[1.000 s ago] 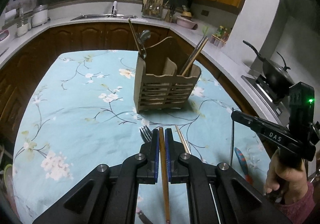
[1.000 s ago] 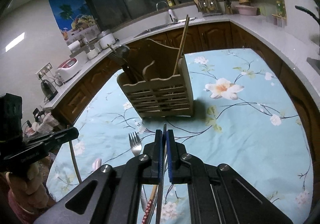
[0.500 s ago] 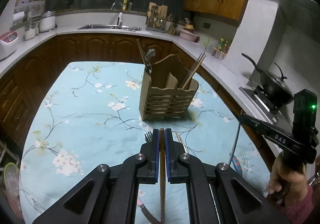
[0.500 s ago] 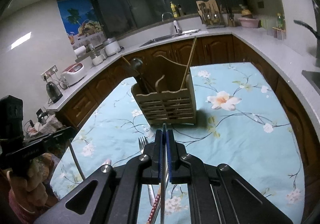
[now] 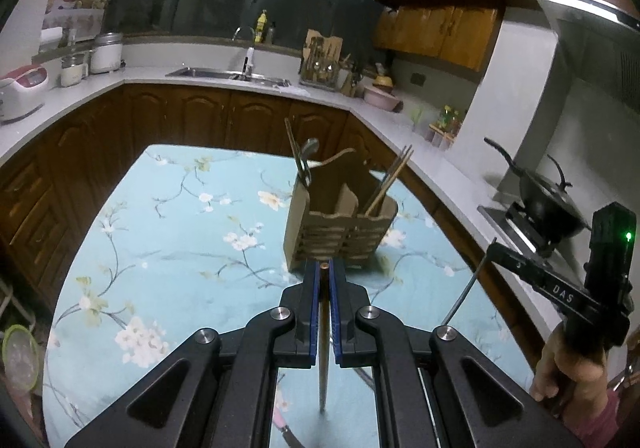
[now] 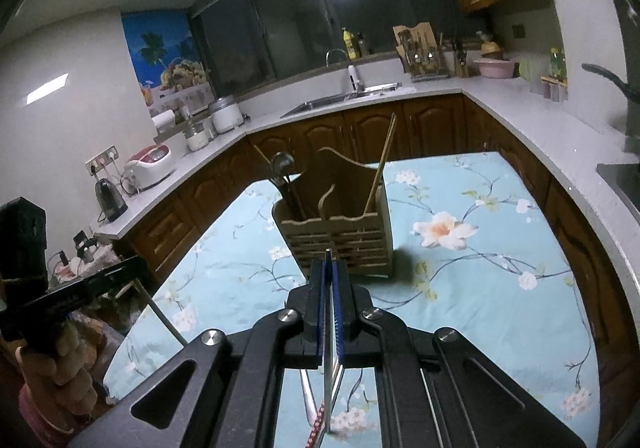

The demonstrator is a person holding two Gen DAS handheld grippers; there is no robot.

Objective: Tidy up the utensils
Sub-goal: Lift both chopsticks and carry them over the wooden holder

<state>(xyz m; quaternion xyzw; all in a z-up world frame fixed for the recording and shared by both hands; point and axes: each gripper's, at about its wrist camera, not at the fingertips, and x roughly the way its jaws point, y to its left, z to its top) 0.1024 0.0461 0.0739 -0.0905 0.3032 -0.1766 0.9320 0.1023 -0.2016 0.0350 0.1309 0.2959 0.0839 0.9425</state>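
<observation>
Left gripper (image 5: 325,280) is up off the surface (image 5: 168,232), its blue-padded fingers (image 5: 316,300) pinched tight on a wooden chopstick (image 5: 323,332) that runs back between them and hangs down toward the flowered teal cloth, its blunt end poking out just at the fingertips. Over on the other side, the right gripper (image 6: 329,280) is clamped just as hard on a thin metal utensil (image 6: 328,352); only a slim shaft shows edge-on between the pads, so which kind of utensil it is cannot be told from here. From the left wrist view that same right gripper (image 5: 496,246) shows at the far right with the metal shaft slanting down from its tip. Dead ahead of both sits the wooden utensil holder (image 5: 340,228), upright on the surface, slatted front facing the cameras. Its left compartment carries a metal spoon (image 6: 282,168) and dark handles, its right compartment has chopsticks (image 5: 390,178) leaning outward. Below the right gripper, a red patterned handle (image 6: 316,420) and another metal piece lie on the cloth. Beyond, a wok (image 5: 548,196) sits on the stove and a sink (image 5: 228,73) in the far counter.
</observation>
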